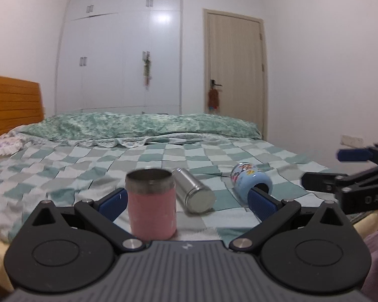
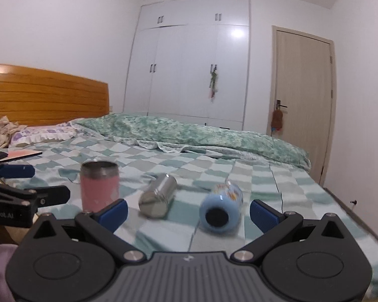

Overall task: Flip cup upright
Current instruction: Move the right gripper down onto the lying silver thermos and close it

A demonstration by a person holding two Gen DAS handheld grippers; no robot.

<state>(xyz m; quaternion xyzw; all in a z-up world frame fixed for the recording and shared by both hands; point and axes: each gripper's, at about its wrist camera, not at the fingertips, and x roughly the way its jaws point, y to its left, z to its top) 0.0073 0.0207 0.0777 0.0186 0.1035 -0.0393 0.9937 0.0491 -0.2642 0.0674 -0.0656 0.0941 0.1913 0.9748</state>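
1. Standing upright on the green-and-white checked bedsheet (image 1: pixel 63 166), the pink cylindrical cup with a bare metal rim (image 1: pixel 151 205) serves as your landmark; its mouth faces up, so it appears to need no flip.
2. Locate the plain stainless-steel cylindrical cup (image 1: pixel 194 191) just to the right of the pink cup. It lies on its side, so it can roll.
3. Locate the light-blue cartoon-printed cup (image 2: pixel 221 209) farther right of the pink cup, beyond the steel one. It also lies on its side, one round end with a dark circular centre turned toward the right wrist camera.
4. Note your left gripper (image 1: pixel 186 201): jaws spread wide, holding nothing. The pink cup stands between its fingers, close to the left pad (image 1: pixel 113 202), without visible clamping.
5. Note your right gripper (image 2: pixel 189 214): jaws fully apart, empty, aimed so the blue cup sits toward its right finger (image 2: pixel 264 214), apparently ready to close on the body.
6. Expect the soft sheet to let a cup wobble.
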